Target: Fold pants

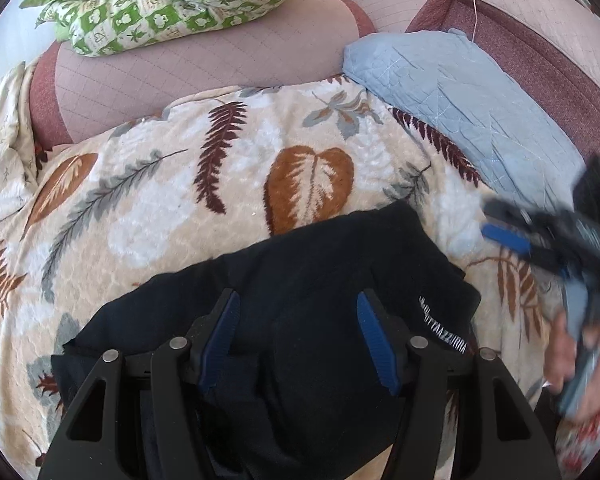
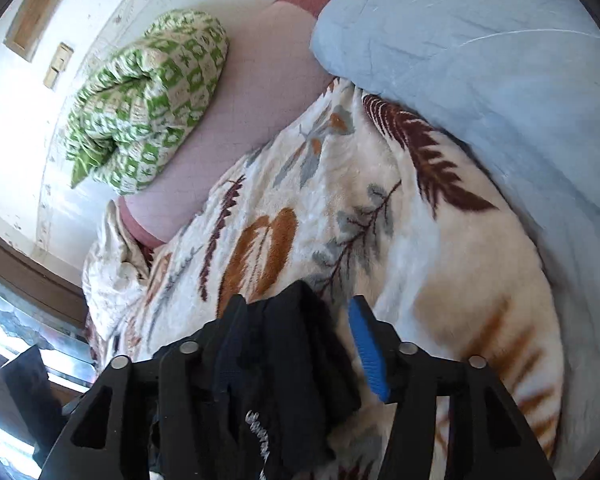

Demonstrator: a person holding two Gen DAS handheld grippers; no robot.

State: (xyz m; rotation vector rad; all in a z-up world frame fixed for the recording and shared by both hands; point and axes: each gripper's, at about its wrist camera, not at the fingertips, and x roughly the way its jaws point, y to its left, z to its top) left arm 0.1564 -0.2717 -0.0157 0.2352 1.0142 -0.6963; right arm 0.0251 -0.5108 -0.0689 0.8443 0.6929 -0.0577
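On the near part of the cream plush blanket with leaf prints [image 1: 172, 208], the black fabric pants with white lettering [image 1: 308, 264] lie in a compact, layered bundle, so we judge most folds done. Our left gripper [image 1: 298, 340] hangs over them with jaws spread, grasping nothing. Our right gripper [image 2: 296, 344], blurred at the right in the left view, also has its jaws apart, with dark cloth between them. What seems left is flattening or a final fold. A pale blue quilted pillow [image 1: 472, 112] sits far right.
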